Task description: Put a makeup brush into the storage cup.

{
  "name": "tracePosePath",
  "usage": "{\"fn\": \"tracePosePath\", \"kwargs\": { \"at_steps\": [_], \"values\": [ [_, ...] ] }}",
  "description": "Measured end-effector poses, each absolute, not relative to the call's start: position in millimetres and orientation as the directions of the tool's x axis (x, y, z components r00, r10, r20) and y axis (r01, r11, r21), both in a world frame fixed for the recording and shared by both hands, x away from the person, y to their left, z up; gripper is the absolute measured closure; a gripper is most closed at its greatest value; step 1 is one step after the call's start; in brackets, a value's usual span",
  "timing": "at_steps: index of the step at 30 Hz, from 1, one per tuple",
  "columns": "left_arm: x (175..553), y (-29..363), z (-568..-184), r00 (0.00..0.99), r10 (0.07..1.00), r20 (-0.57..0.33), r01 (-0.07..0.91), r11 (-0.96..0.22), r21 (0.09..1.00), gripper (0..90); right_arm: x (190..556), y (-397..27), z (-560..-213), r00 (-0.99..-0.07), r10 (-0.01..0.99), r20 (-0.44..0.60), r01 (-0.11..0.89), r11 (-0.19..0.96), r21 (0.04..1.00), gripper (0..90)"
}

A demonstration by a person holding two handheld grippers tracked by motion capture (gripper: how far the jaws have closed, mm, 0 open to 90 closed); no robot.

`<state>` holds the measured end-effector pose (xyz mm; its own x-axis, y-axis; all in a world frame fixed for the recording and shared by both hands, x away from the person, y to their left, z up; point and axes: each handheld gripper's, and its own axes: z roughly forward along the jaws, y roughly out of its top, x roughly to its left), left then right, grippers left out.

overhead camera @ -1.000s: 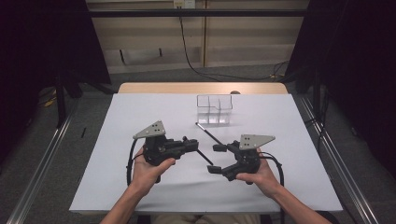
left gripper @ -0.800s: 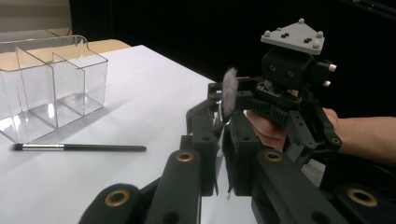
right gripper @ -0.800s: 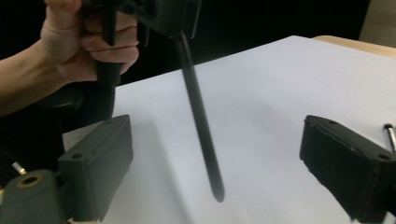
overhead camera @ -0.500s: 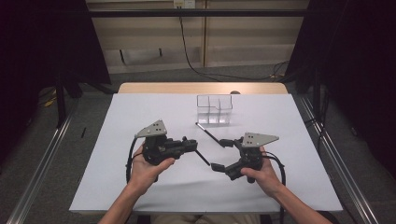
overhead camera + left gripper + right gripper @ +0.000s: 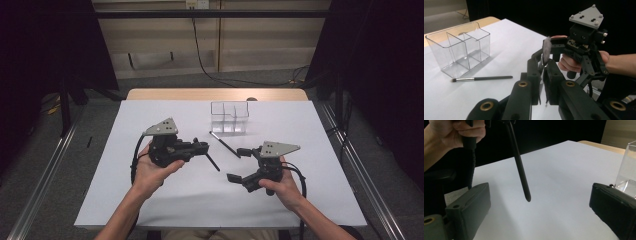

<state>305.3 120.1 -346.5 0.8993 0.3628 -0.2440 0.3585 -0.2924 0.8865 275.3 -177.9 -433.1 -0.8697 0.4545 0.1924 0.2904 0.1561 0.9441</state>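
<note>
Three clear organizer (image 5: pixel 229 117) compartments, brush (image 5: pixel 224 144) beside

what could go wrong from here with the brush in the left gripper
1. The left gripper pinches the held brush near its bristle end, so the long handle hangs free and could swing or slip.
2. The right gripper is open and close by; the handle tip could knock a jaw.
3. The second brush lies beside the clear organizer and could get nudged.
</note>
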Motion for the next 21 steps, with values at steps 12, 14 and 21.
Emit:
{"fn": "tracePosePath", "kwargs": {
  "at_steps": [12, 14, 21],
  "values": [
    [309.9, 94.7, -332.1, 0.925, 0.329, -0.191, 0.327, -0.428, 0.843, 84.1, 274.3, -175.6, -433.0, -0.87, 0.456, 0.186, 0.297, 0.185, 0.937, 2.8],
    [311.1, 91.8, -333.1, 0.925, 0.332, -0.185, 0.33, -0.462, 0.823, 84.1, 274.1, -175.5, -433.0, -0.87, 0.456, 0.186, 0.297, 0.186, 0.937, 2.8],
    [312.0, 88.1, -343.2, 0.926, 0.33, -0.184, 0.337, -0.498, 0.799, 84.1, 274.3, -172.9, -433.4, -0.873, 0.457, 0.168, 0.287, 0.205, 0.936, 3.0]
  ]
}}
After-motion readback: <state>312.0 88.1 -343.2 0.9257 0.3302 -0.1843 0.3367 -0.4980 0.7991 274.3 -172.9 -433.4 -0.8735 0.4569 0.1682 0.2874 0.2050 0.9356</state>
